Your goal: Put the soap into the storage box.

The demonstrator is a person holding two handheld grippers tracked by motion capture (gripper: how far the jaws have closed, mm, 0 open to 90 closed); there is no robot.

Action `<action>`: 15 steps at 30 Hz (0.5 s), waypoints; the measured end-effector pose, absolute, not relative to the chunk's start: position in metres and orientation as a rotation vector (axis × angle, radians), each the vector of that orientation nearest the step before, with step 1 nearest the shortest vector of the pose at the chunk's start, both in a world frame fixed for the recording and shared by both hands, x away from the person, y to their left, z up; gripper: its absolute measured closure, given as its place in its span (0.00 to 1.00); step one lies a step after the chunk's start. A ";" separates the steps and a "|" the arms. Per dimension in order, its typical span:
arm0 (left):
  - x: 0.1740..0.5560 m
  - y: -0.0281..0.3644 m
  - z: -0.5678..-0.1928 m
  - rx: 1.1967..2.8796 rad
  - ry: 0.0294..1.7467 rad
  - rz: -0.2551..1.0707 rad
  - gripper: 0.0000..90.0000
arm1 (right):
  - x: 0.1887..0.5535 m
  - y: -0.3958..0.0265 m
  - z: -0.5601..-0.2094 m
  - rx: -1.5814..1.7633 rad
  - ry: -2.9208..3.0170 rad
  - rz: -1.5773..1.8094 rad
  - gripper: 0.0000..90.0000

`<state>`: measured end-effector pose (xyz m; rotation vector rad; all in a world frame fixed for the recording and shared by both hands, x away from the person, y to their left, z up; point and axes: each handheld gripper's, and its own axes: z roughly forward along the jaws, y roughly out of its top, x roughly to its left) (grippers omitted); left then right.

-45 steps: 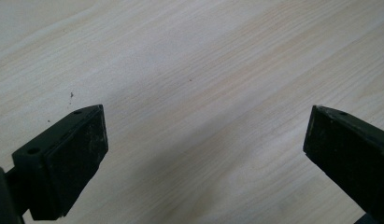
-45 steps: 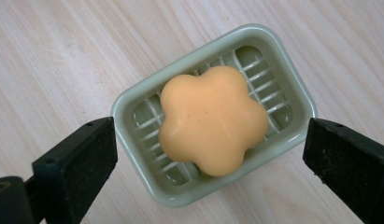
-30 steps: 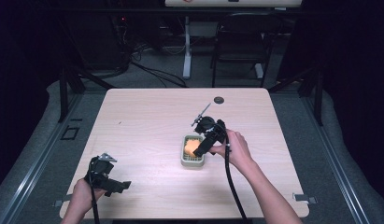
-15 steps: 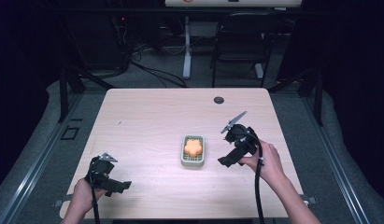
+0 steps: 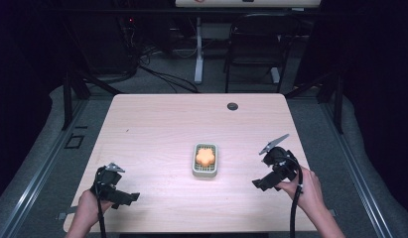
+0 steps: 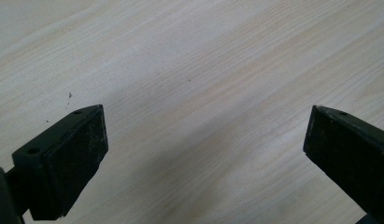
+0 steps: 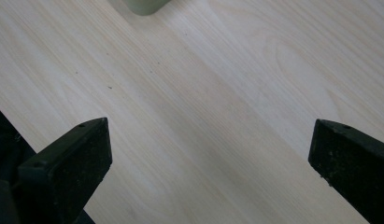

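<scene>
Here, a small pale green tray [image 5: 205,160] sits near the middle of the light wood counter [image 5: 157,129], with an orange flower-shaped piece [image 5: 205,156] lying inside it on its grid.

The right gripper [image 5: 261,184] is held low over the counter to the right of the tray, well apart from it, in the person's right hand [image 5: 306,191]. A grey plate rides on top of it and a black cable trails back toward the near edge. In the right gripper view its two black jaws stand wide apart with nothing but bare wood between them, and a rounded corner of the tray [image 7: 144,5] shows at the top edge.

The left gripper [image 5: 127,198] is near the front left corner of the counter, held by the left hand [image 5: 86,210], far from the tray. In the left gripper view its jaws are likewise spread wide over bare wood grain, holding nothing.

A small dark round disc [image 5: 233,106] lies near the far edge of the counter. Beyond the counter, a chair [image 5: 253,47] and loose cables stand on the dim floor.
</scene>
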<state>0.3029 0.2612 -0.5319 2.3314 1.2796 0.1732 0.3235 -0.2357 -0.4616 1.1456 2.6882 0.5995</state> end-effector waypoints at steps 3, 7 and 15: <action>0.303 0.261 -0.532 2.335 1.278 0.175 0.00 | 0.319 -0.246 -0.467 1.173 2.672 0.608 0.00; 0.303 0.261 -0.532 2.336 1.280 0.176 0.00 | 0.311 -0.261 -0.477 1.233 2.645 0.587 0.00; 0.303 0.261 -0.533 2.336 1.279 0.171 0.00 | 0.301 -0.282 -0.500 1.340 2.612 0.584 0.00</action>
